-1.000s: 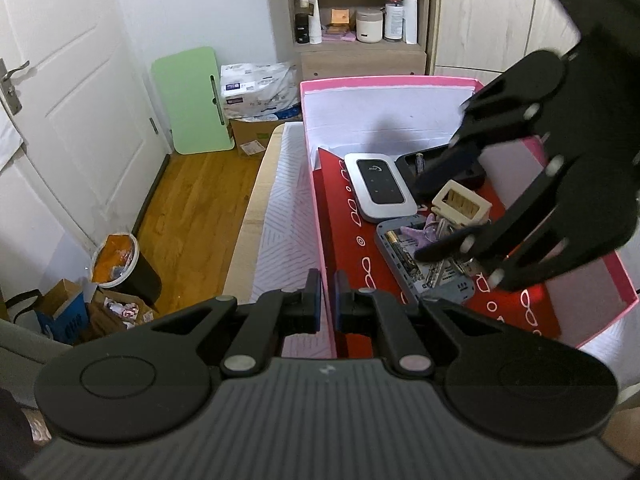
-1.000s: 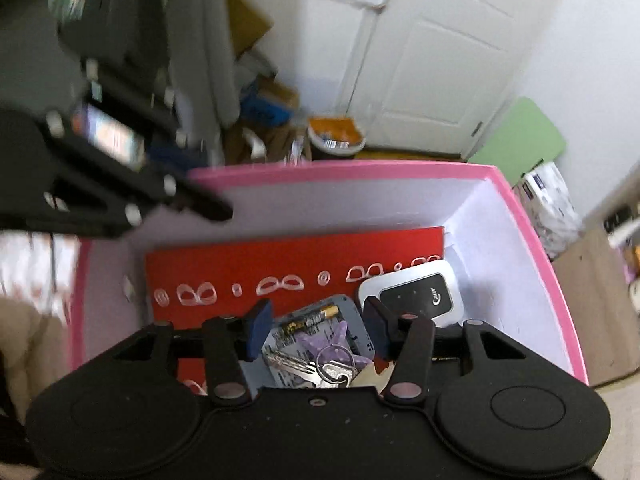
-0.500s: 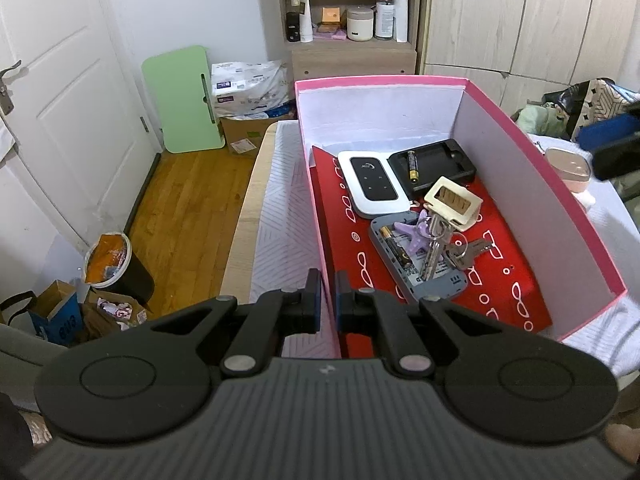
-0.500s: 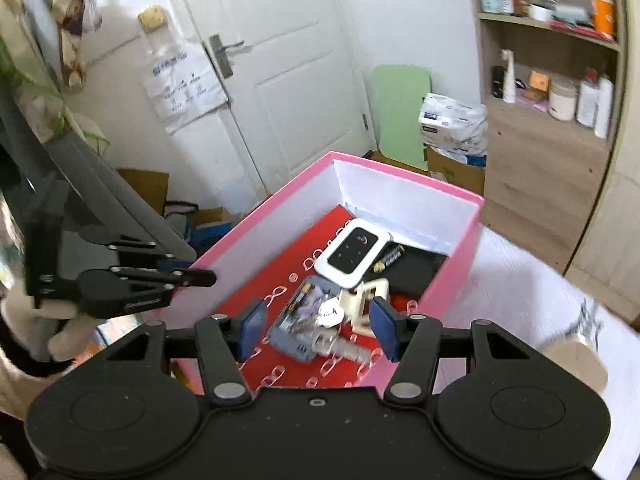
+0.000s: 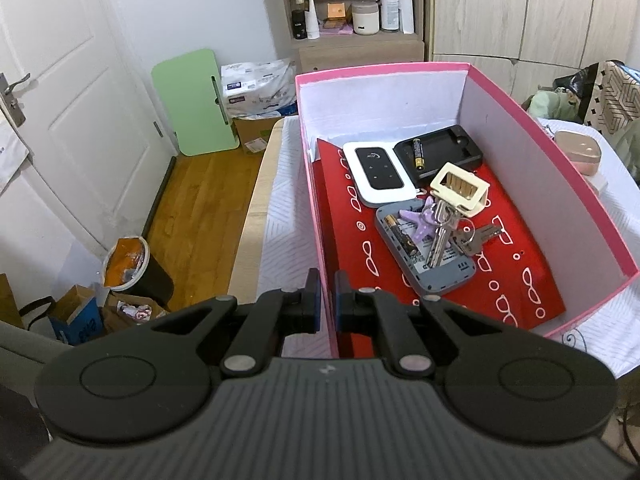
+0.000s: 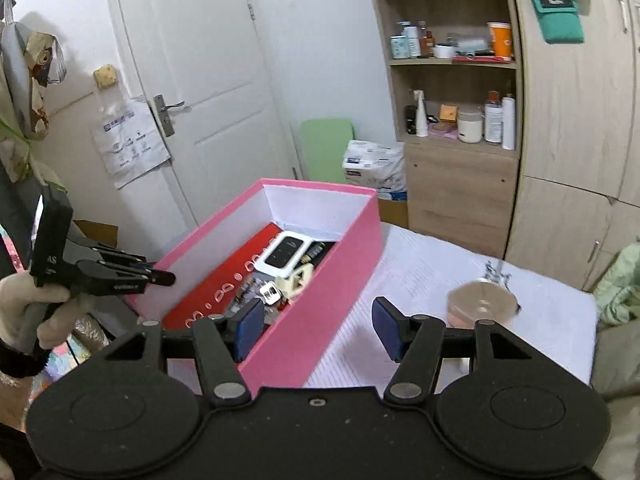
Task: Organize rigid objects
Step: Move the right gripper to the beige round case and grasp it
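Left tongs (image 5: 327, 306) sit pressed together on the near left wall of the pink box (image 5: 592, 184), pinching its thin edge and steadying it. Right tongs (image 6: 316, 330) hang just outside the box's right wall with nothing between the blue pads (image 6: 249, 326), and their jaws are opening; from this side the left tongs (image 6: 160, 279) show at the far wall, held in a gloved hand (image 6: 28, 312).

Inside, on a red liner, the nearest item is a grey case (image 5: 424, 258) holding a battery, with a purple star charm and a bunch of keys (image 5: 444, 232) lying across it. Just beyond, a cream frame (image 5: 460, 188) rests touching the keys. Farther back lie a white router (image 5: 378, 172) and a black charger (image 5: 444, 150) with another battery in it.

Outside the box, on the white cloth to the right, sits a pink round case (image 6: 482, 304), apart from the rest and likely next to be gathered.

Risks as judged from here: the piled keys and frame could shift or snag if anything is dropped on them, and the round case's smooth curved lid could slip from the pads if gripped off-centre, while a pull on the pinched wall might tip the light box
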Demonstrator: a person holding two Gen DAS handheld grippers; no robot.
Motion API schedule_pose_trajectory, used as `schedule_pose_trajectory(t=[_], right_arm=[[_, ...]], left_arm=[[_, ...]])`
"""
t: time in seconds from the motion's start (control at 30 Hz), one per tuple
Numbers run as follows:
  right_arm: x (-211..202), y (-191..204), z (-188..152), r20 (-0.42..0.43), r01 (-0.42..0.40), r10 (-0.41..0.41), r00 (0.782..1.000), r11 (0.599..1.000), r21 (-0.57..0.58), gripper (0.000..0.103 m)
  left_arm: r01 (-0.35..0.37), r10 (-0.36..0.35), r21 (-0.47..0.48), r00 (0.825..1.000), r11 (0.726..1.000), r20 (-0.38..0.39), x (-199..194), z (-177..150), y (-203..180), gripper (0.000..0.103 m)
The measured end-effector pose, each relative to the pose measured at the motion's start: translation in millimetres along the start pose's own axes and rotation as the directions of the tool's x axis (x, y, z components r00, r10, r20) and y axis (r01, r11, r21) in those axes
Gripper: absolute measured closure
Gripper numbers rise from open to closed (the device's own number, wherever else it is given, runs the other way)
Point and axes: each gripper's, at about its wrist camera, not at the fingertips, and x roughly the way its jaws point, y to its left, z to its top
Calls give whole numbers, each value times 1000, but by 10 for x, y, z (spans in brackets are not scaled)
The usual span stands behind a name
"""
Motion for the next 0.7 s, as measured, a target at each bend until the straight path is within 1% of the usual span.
schedule_pose_trajectory(t=[0.17, 0.23, 0.33, 0.43, 0.57, 0.63, 0.67, 0.7], right_arm=[[-38, -102, -169, 7, 37, -37, 999, 999, -19, 38], [-55, -172, -252, 25, 54, -53, 998, 998, -29, 38], [-27, -290, -364, 29, 112, -112, 993, 993, -24, 37], [57, -393, -418, 23, 135, -134, 991, 991, -23, 37], [247, -449, -444, 39, 225, -223, 974, 970, -90, 35], [365, -518, -430, 42, 248, -245, 969, 963, -106, 34], [444, -546, -422, 51, 281, -276, 960, 951, -129, 33], [535, -566, -421, 54, 324, -320, 946, 932, -162, 33]], left_arm=[[2, -3, -38, 1000, 999, -16, 24, -28, 13, 97], [3, -5, -59, 1000, 998, -26, 55, -36, 17, 97], [7, -8, -80, 1000, 997, -8, 71, -46, 36, 97], [20, -21, -96, 1000, 995, -5, 105, -53, 69, 97], [15, -15, -85, 1000, 996, 2, 136, -56, 47, 97], [15, -15, -78, 1000, 997, 3, 148, -57, 41, 97], [16, -16, -76, 1000, 997, 3, 154, -58, 43, 97], [18, -18, -76, 1000, 997, 3, 160, -59, 47, 97]])
